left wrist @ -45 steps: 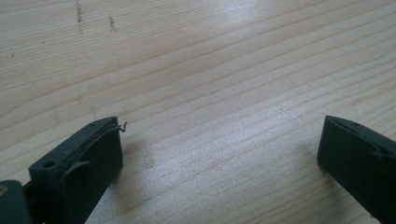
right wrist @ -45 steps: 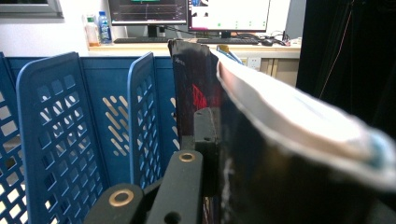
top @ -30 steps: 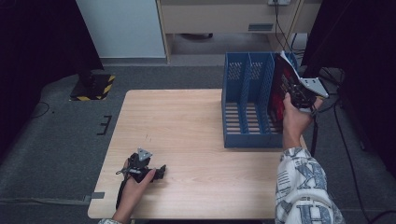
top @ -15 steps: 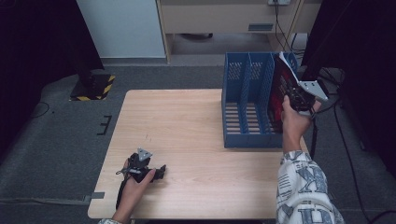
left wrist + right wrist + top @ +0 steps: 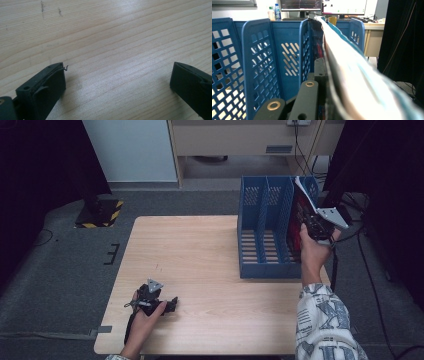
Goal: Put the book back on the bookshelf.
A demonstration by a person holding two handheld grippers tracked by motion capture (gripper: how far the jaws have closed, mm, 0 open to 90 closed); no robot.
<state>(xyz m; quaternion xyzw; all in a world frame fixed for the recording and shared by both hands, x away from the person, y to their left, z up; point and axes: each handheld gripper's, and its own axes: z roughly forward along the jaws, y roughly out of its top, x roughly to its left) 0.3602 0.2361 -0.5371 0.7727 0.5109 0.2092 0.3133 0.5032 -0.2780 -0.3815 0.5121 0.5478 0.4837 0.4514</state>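
The book point(image 5: 301, 206) stands tilted in the rack's point(image 5: 265, 227) rightmost slot, clamped at its near edge by the right hand-held gripper point(image 5: 311, 224), whose jaws have just eased open slightly yet still pinch it. Ahead of that gripper lie the blue dividers. To seat the book well, keep it parallel to the divider, lower until it bottoms out, then release. The left hand-held gripper point(image 5: 170, 304) rests open and empty on the table point(image 5: 200, 250).

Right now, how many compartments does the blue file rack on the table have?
3, side by side in the blue file rack: the left compartment and middle compartment look empty, and the right compartment takes the book that the right gripper holds.
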